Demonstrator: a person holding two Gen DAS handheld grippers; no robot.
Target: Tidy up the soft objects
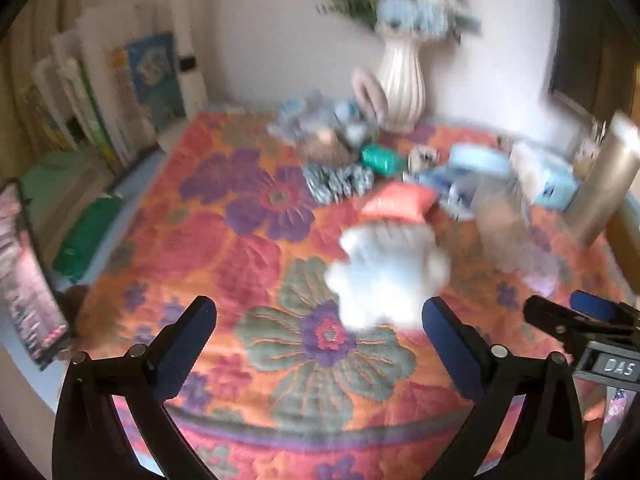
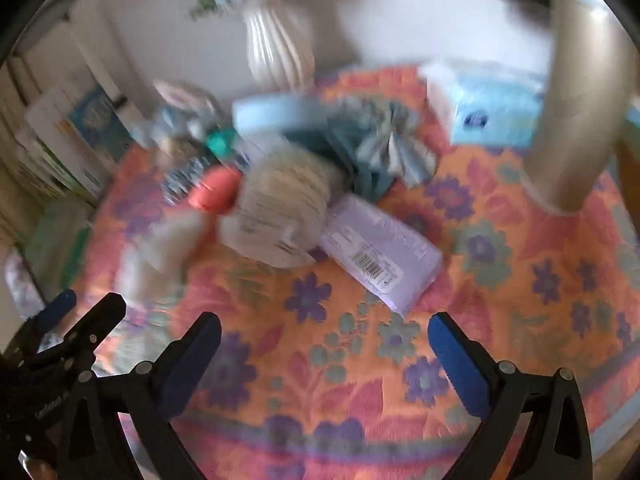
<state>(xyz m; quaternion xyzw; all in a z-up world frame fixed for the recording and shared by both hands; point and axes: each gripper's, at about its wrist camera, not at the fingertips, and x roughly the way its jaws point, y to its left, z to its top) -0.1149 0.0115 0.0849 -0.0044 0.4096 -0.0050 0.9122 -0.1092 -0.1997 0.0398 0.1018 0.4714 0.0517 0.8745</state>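
Both views are blurred. The left tool (image 1: 320,320) hangs over the counter's floral cloth (image 1: 208,240) with its jaws spread wide and nothing between them; a white fluffy soft toy (image 1: 384,268) lies on the cloth just beyond its right finger. The right tool (image 2: 324,336) is likewise released and empty above the same cloth.

Taking the white ribbed vase (image 2: 276,44) at the back of the counter as the landmark: the soft things lie heaped in front of it. A beige woolly bundle (image 2: 280,204) sits in front of the vase, with a coral-red soft piece (image 2: 214,192) touching its left side and a teal pleated cloth (image 2: 380,148) behind its right side. A lilac packet with a barcode (image 2: 384,252) lies nearer the right tool, against the bundle. A pale blue tissue pack (image 2: 492,116) stands to the vase's right.
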